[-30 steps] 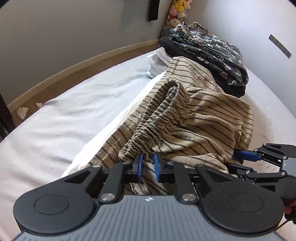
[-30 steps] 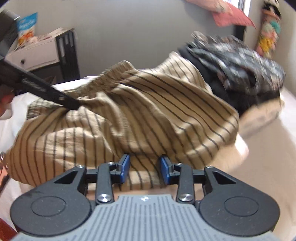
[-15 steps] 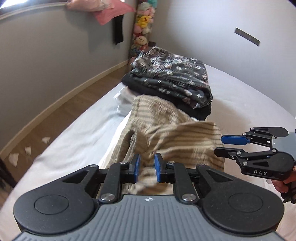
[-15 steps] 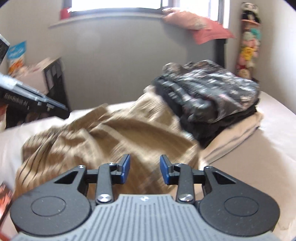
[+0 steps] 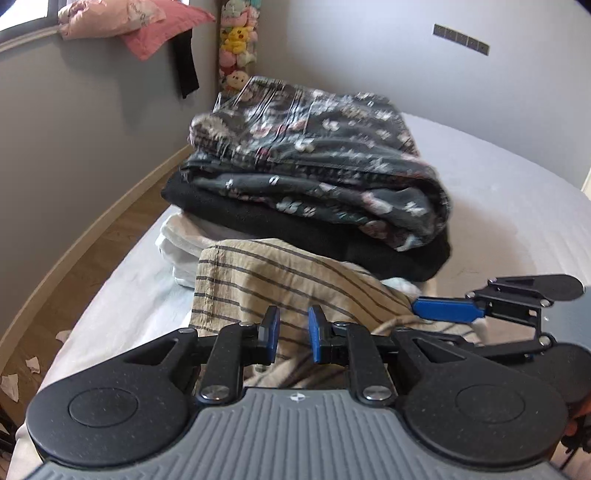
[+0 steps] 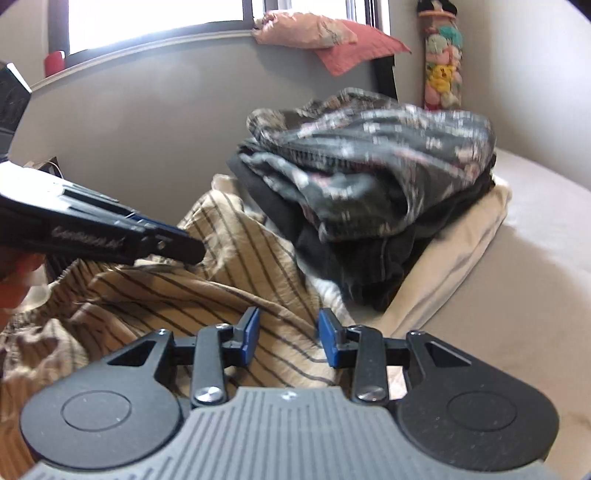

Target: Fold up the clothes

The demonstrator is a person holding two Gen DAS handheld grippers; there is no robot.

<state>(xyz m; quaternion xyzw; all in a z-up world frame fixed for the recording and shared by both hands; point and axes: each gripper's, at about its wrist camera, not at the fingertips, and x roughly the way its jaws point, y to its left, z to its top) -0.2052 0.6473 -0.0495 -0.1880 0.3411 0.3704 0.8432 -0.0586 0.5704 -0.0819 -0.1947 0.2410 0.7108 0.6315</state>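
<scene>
While the tan striped garment (image 5: 280, 280) lay crumpled on the bed (image 5: 517, 206), just in front of a stack of folded clothes (image 5: 317, 177), both tools were held low over it. The left tool (image 5: 293, 334) was seen with a narrow gap between its blue pads, striped cloth showing through that gap, but whether the pads pressed on the fabric could not be told from either view. In the right wrist view the same tool (image 6: 184, 245) was seen from the side, its tip resting at a raised fold of the striped garment (image 6: 229, 295) — a grip there could not be confirmed either. The right tool (image 6: 290, 338) was seen with a wider gap, its pads standing clear of each other above the cloth, and nothing was visibly pinched between them; in the left wrist view it (image 5: 443, 310) was seen at the right edge of the garment, one blue pad lying flat beside the cloth. The stack was topped by a dark floral piece (image 5: 332, 155), with a black piece (image 5: 258, 218) under it and pale folded items at the bottom, touched by the far end of the striped garment. A pink pillow (image 5: 147, 29) was seen on the window sill behind, and plush toys (image 5: 236, 40) in the corner.
</scene>
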